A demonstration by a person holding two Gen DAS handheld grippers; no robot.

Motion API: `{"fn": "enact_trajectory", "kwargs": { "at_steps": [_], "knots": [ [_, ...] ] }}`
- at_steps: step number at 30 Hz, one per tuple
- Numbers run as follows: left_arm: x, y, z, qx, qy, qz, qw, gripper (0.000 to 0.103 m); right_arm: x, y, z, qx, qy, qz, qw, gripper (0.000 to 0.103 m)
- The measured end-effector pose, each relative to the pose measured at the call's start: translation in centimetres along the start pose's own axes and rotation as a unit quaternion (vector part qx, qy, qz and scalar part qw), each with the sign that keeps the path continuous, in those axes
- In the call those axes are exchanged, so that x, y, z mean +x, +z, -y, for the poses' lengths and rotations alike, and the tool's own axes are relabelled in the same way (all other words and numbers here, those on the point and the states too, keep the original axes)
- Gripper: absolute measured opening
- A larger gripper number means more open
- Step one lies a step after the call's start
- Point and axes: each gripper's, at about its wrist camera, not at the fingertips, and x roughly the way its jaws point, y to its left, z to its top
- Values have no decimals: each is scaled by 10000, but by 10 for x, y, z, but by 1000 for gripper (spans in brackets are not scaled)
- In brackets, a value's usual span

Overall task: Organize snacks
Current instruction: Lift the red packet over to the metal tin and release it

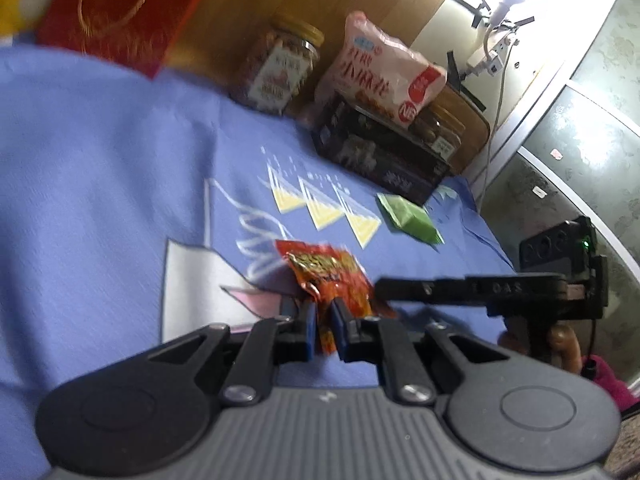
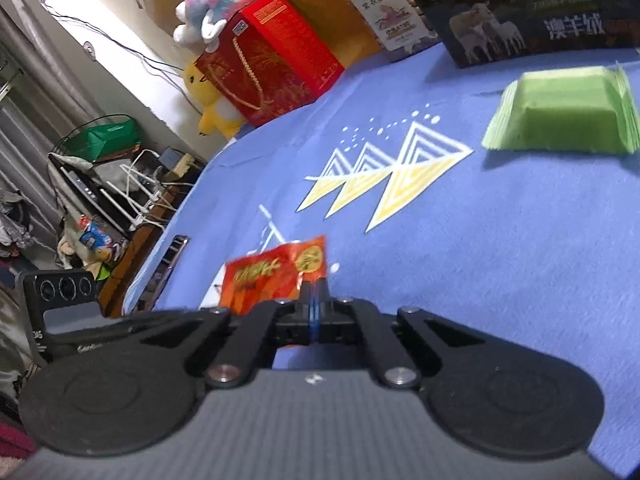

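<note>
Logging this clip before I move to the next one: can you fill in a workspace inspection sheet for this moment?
Surface: blue printed cloth, lying flat.
Job's things: red snack packet held by both grippers; green packet lying apart; nut jar, pink snack bag atop the black box.
Clutter: red gift box, plush toys behind it.
Grippers: left hand-held gripper shut on the red snack packet; right hand-held gripper shut on its other end.
Cables: white cable down the wall; dark wires on the wall in the right wrist view.
Surroundings: crowded side shelf, patterned cabinet doors.
</note>
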Motion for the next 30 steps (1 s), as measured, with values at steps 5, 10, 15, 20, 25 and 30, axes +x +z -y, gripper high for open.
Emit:
{"fn": "enact_trajectory", "kwargs": {
  "at_steps": [5, 10, 15, 20, 25, 30],
  "knots": [
    [-3, 14, 5, 218, 152, 124, 9996, 10, 2, 5, -7, -64, 83, 51, 9999, 3],
    [3, 23, -4, 307, 566, 94, 9979, 10, 10, 11, -4, -221, -97, 17, 9997, 13],
    [-13, 21, 4, 915, 753, 674, 9907, 10, 15, 17, -12, -588, -22, -48, 9983, 32],
    [-18, 20, 8, 1352, 812, 805, 9842, 10, 31, 40, -31, -1657, -210, -16, 9860, 79],
    [-20, 22, 6, 1447, 818, 828, 9826, 10, 71, 62, -34, -2580, 69, -643, 9640, 92],
    [-17, 25, 1, 1419, 829, 807, 9831, 10, 98, 66, -44, -3273, 451, -1009, 9384, 99]
  ]
}}
